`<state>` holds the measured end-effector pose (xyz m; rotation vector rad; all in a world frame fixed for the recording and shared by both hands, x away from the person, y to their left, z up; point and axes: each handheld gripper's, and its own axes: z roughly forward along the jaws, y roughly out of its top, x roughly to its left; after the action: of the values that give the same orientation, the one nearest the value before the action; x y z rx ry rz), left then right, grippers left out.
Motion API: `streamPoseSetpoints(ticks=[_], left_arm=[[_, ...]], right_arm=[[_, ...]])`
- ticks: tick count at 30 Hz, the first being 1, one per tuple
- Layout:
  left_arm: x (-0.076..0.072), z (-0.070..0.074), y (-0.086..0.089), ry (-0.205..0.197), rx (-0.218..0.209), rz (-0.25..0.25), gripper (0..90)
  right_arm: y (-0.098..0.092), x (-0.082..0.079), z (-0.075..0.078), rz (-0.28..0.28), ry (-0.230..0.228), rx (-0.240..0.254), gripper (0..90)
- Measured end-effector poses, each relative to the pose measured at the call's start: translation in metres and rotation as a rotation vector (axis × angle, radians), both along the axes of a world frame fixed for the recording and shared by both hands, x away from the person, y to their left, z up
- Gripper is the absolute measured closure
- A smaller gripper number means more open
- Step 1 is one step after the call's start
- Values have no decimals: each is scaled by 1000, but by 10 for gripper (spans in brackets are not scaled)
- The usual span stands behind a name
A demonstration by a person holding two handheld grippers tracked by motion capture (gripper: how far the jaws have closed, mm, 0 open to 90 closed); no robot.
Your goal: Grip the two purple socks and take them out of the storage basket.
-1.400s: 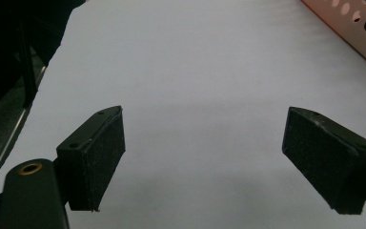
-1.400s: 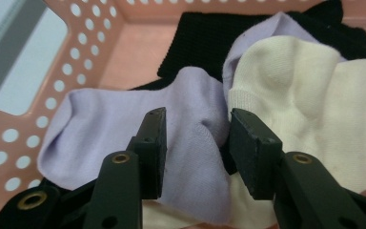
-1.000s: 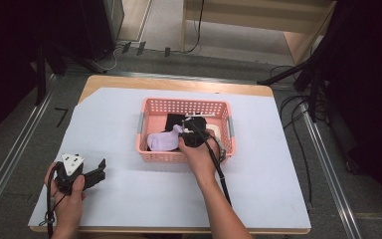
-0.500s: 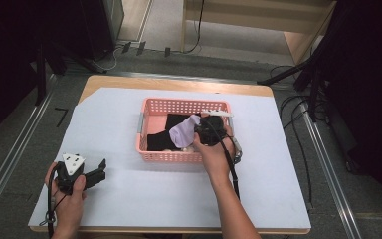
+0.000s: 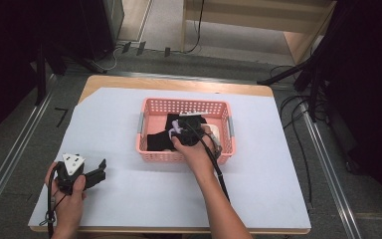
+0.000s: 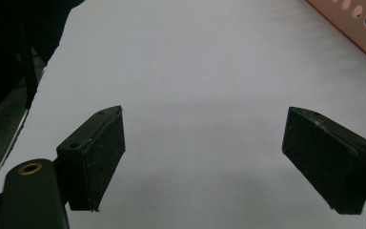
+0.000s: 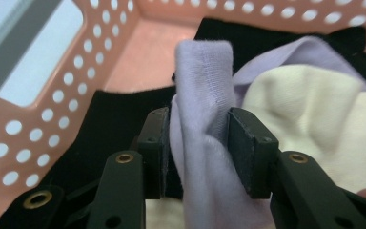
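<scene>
**Right gripper back over the middle of the basket, lilac cloth between its jaws**

Since half a second ago the right gripper (image 5: 183, 130) has come back from the right part of the pink basket (image 5: 149, 110) toward its middle, and its jaws have just been opening. In the right gripper view a fold of lilac cloth (image 7: 201, 119) stands between the two pads, which lie against it on both sides at a middling width; whether they press or only touch is hard to tell. Beside the lilac cloth, inside the basket, lie a cream cloth (image 7: 310, 114) and a black cloth (image 7: 100, 124).

Near the front left corner of the white table cover (image 5: 278, 164), the left gripper (image 5: 97, 171) rests in the person's hand, well apart from the basket. Its jaws stand wide with nothing between them.
</scene>
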<state>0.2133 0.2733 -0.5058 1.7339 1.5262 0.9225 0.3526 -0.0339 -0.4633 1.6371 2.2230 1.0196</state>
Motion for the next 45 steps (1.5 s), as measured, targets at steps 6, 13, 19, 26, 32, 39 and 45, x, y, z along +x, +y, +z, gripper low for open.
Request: streamPoseSetpoints(ticks=[6,13,19,26,32,39,45], left_arm=[[0,0,-1,0,10,0,153],[0,0,-1,-4,9,1,153],[0,0,-1,2,9,-1,153],[0,0,-2,-1,8,2,153],[0,0,-2,-2,10,0,153],[0,0,-2,-1,9,1,153],[0,0,-2,-2,8,1,153]], right_arm=[[9,5,-8,6,55,-76,541],[16,8,-13,-10,89,-211,689],[9,4,-11,-5,50,-174,787],[-10,-5,7,-8,-70,92,789],[-21,-10,14,24,-185,178,788],[-28,-19,19,41,-351,227,787],[-35,-24,22,37,-469,235,781]])
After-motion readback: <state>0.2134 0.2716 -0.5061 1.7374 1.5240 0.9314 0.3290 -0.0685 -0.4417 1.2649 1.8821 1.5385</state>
